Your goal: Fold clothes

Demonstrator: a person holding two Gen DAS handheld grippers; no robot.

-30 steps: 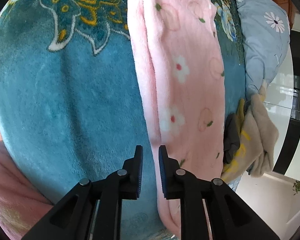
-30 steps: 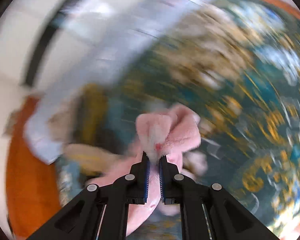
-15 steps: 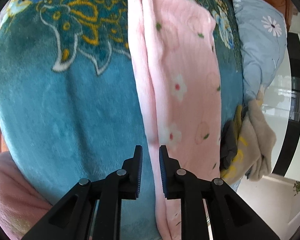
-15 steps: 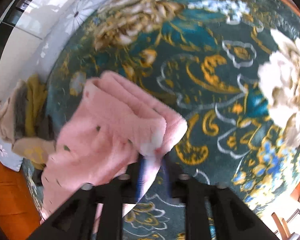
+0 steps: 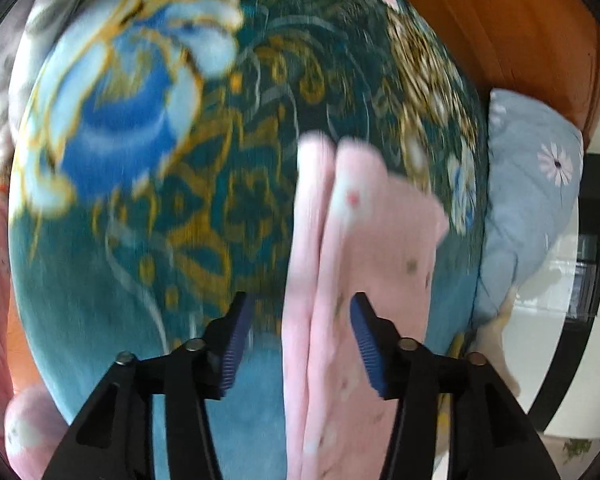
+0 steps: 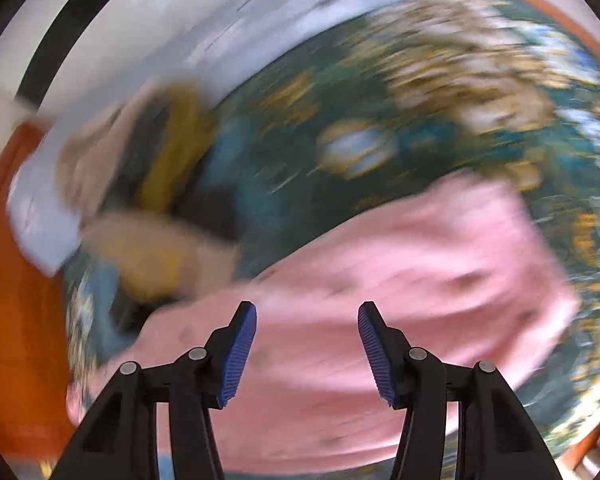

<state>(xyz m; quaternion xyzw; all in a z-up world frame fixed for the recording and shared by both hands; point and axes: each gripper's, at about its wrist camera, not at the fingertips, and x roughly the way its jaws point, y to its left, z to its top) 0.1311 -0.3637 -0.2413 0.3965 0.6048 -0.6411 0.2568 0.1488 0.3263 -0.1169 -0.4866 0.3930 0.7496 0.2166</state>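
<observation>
Lying folded on blanket (image 5: 148, 320), pink garment (image 5: 364, 280) (blurred), both grippers spread wide

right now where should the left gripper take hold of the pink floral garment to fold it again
Likely the near end of the pink floral garment, at its long folded edge lying between the open left gripper fingers. Come straight down from above: it lies flat on the teal blanket, layers stacked there.

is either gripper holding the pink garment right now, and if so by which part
Nothing is held. The left gripper and the right gripper both have their jaws wide apart, and the pink garment lies loose on the patterned blanket.
</observation>
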